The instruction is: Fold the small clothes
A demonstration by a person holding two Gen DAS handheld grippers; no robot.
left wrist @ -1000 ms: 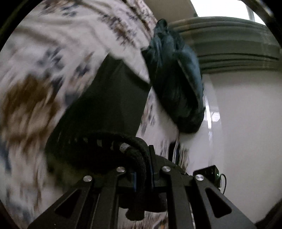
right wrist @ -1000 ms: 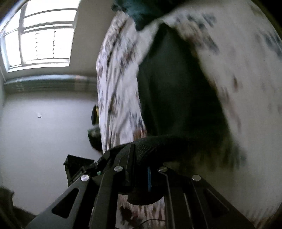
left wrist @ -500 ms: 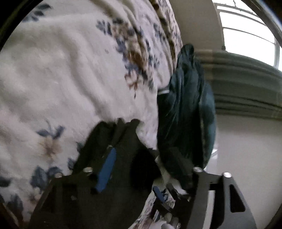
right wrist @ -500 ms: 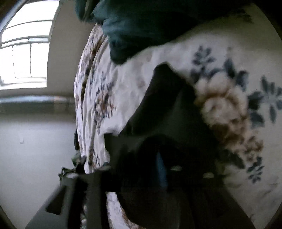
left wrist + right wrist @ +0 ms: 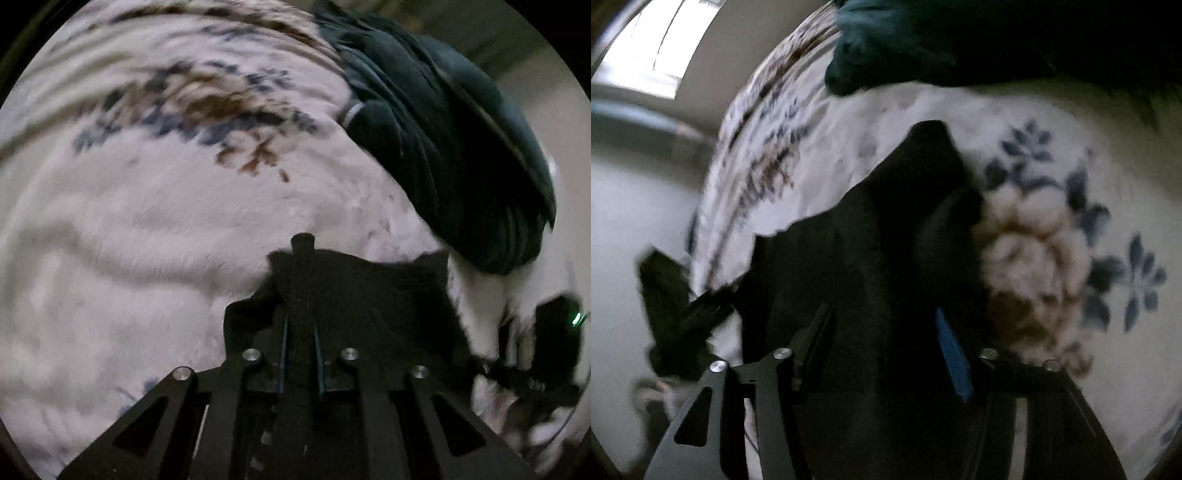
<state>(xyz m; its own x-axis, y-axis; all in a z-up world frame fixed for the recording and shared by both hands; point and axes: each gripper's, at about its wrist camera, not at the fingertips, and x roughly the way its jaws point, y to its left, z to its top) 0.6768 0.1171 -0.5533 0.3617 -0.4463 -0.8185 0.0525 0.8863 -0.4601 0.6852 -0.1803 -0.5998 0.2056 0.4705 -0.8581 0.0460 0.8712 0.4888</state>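
A small black garment (image 5: pixel 369 288) lies on a white floral blanket (image 5: pixel 147 221). My left gripper (image 5: pixel 299 325) points down at the garment's near edge. Its jaws are closing and the pads pinch a ridge of the black cloth that sticks up between them. In the right wrist view the same garment (image 5: pixel 886 206) runs away from me across the blanket (image 5: pixel 1052 122). My right gripper (image 5: pixel 882 332) hovers over the garment's near end with its blue pad (image 5: pixel 953 354) standing well apart from the other finger. Those jaws are closing, with black cloth between them.
A dark teal garment (image 5: pixel 443 147) is heaped on the blanket just beyond the black one, also seen as the teal heap (image 5: pixel 886 48). A black device with a green light (image 5: pixel 554 332) sits at the blanket's right edge. Pale wall and a window (image 5: pixel 646 55) lie past the bed.
Both grippers held the black cloth up, then opened and sank toward the blanket. The garment now lies on it. The left jaws have closed again on its edge.
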